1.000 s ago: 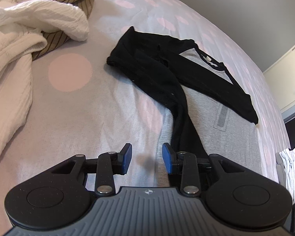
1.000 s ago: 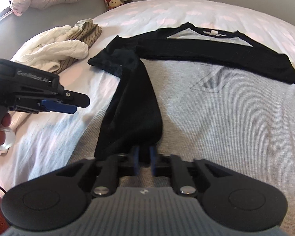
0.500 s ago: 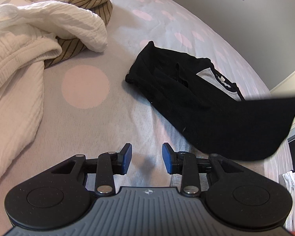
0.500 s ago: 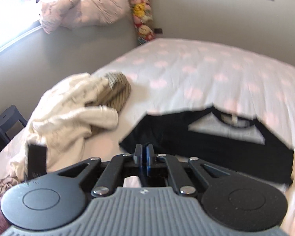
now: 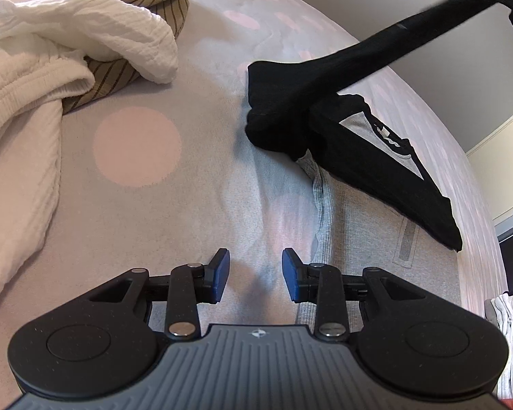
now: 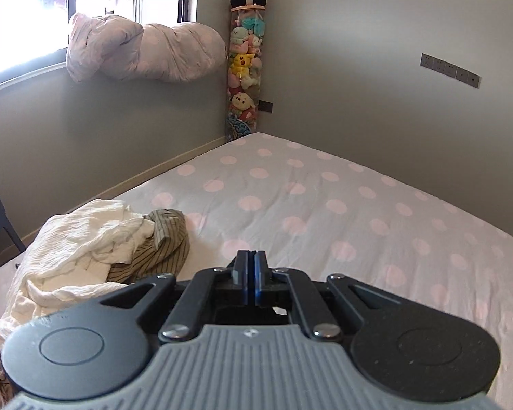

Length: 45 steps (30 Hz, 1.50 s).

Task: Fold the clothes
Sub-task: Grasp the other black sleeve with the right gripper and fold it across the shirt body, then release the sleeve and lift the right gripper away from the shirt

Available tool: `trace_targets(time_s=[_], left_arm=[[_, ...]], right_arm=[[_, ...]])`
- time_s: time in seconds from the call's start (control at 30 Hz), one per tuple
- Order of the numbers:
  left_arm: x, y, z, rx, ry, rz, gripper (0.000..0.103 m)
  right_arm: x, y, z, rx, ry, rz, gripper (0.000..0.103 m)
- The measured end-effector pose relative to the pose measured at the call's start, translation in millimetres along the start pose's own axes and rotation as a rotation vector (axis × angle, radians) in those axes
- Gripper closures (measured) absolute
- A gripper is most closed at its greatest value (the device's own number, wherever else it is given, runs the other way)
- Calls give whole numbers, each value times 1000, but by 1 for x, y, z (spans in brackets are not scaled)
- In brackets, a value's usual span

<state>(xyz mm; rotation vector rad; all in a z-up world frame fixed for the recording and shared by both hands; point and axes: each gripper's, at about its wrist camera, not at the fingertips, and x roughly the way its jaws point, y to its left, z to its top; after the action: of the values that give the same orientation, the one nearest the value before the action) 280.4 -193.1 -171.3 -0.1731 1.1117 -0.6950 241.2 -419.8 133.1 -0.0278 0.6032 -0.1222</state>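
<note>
light source: daylight from the window (image 6: 24, 17) at the upper left of the right wrist view
glare: window blown out to white, no detail in it
brightness: both views well lit, walls evenly grey
shadows: soft, under the black sleeve (image 5: 376, 51) and the white clothes pile (image 5: 51, 51)
distortion: strong fisheye bend, the bed (image 6: 325, 205) edges curve, dark corners
sharpness: mostly crisp, slight blur on the raised sleeve at the upper right

Counted on bed (image 5: 222, 205): grey-black shirt (image 5: 366, 212) ×1 | white garment (image 5: 68, 44) ×1 | striped garment (image 5: 154, 3) ×1
</note>
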Motion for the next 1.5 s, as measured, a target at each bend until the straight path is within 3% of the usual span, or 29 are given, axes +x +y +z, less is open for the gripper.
trace_targets(time_s=[0.17, 0.33, 0.8, 1.03, 1.17, 1.4, 1.5], left_arm=[[2, 0, 0, 3, -6, -8, 72], [3, -2, 0, 12, -18, -15, 72], [14, -17, 2, 110, -93, 21, 72], [23, -24, 4, 172, -152, 49, 72], [26, -23, 4, 174, -160, 50, 72], [26, -24, 2, 185, -164, 54, 71], [26, -24, 2, 183, -163, 53, 71]], right_arm=[[-6, -38, 0, 25, 13, -46, 98], [-12, -89, -21, 88, 35, -101, 98], [83, -230, -172, 351, 271, -205, 98], [131, -266, -220, 452, 295, -215, 98], [135, -275, -231, 491, 266, -214, 88], [114, -277, -246, 512, 216, -233, 86], [109, -279, -254, 539, 209, -238, 76]])
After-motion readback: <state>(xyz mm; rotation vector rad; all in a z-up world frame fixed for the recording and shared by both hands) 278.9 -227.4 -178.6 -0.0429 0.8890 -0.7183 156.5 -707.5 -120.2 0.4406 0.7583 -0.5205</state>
